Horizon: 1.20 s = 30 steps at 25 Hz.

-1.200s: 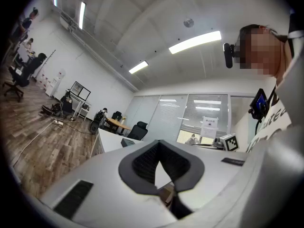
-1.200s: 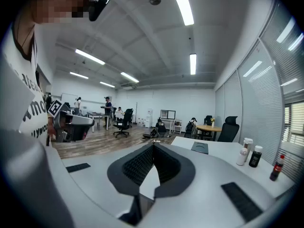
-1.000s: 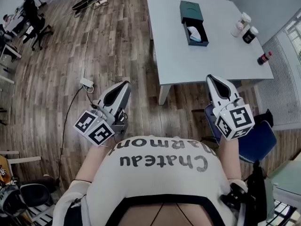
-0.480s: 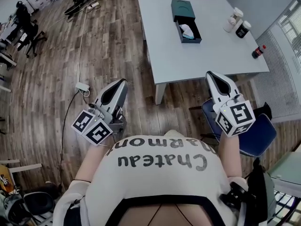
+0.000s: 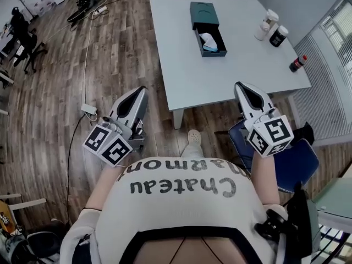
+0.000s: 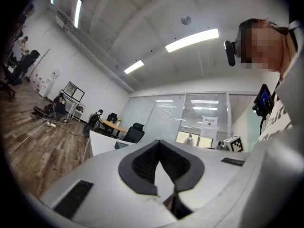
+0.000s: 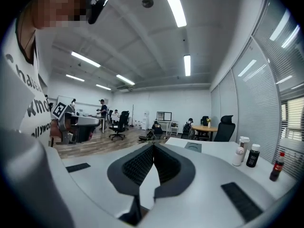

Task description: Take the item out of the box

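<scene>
Two hand-held grippers are raised in front of the person, short of the white worktop (image 5: 187, 70). The left hand-held gripper (image 5: 143, 90) hangs over the wooden floor (image 5: 110, 54), its jaws clenched tip to tip with nothing between them. Ahead, toward the worktop's far side, lies the dark green box (image 5: 201, 14), its drawer (image 5: 214, 53) pulled out toward the person. The item (image 5: 207, 40), pale and whitish, lies inside that drawer. The right hand-held gripper (image 5: 238, 86) hovers at the worktop's near edge, above a blue chair (image 5: 294, 166), its jaws likewise pressed together and empty. Further right on the worktop stand a white container (image 5: 263, 27), a dark jar (image 5: 278, 36) and a small dark bottle (image 5: 297, 64).
</scene>
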Each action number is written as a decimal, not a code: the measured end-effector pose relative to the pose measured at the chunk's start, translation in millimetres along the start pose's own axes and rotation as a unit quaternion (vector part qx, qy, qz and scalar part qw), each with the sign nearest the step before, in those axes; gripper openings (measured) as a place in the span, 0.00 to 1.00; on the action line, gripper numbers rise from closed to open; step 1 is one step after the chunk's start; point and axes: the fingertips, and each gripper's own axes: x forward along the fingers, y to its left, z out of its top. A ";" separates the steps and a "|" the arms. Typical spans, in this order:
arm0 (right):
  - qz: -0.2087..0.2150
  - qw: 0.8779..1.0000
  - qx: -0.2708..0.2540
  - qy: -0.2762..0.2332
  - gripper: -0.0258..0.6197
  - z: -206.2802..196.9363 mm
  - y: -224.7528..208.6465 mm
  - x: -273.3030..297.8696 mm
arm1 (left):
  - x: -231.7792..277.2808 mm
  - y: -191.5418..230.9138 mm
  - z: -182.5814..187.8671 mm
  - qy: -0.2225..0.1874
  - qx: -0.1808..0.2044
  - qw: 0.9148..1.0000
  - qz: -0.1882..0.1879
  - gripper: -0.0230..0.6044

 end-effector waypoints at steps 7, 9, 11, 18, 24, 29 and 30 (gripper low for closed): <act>0.039 0.999 -0.016 0.028 0.04 -18.5 -86.0 60.9 | 94.0 28.3 -27.4 0.018 -0.041 0.999 0.002 0.03; 0.051 0.997 -0.032 0.045 0.04 -26.6 -110.7 79.4 | 119.5 37.5 -31.8 0.017 -0.047 0.999 0.008 0.03; 0.064 0.995 -0.048 0.063 0.04 -35.1 -132.6 98.9 | 141.9 45.5 -38.1 0.016 -0.057 0.998 0.014 0.03; 0.123 0.974 -0.130 0.142 0.04 -74.4 -181.8 182.8 | 174.3 90.0 -54.7 0.031 -0.061 0.992 0.105 0.03; 0.161 0.948 -0.130 0.241 0.04 -127.8 -214.1 247.9 | 152.2 116.8 -64.0 0.034 -0.077 0.978 0.191 0.03; 0.215 0.928 -0.084 0.294 0.17 -171.7 -211.4 298.7 | 143.6 127.2 -76.7 0.049 -0.082 0.966 0.240 0.03; 0.226 0.924 -0.087 0.298 0.17 -177.4 -208.2 305.3 | 140.2 128.3 -77.9 0.052 -0.082 0.964 0.248 0.03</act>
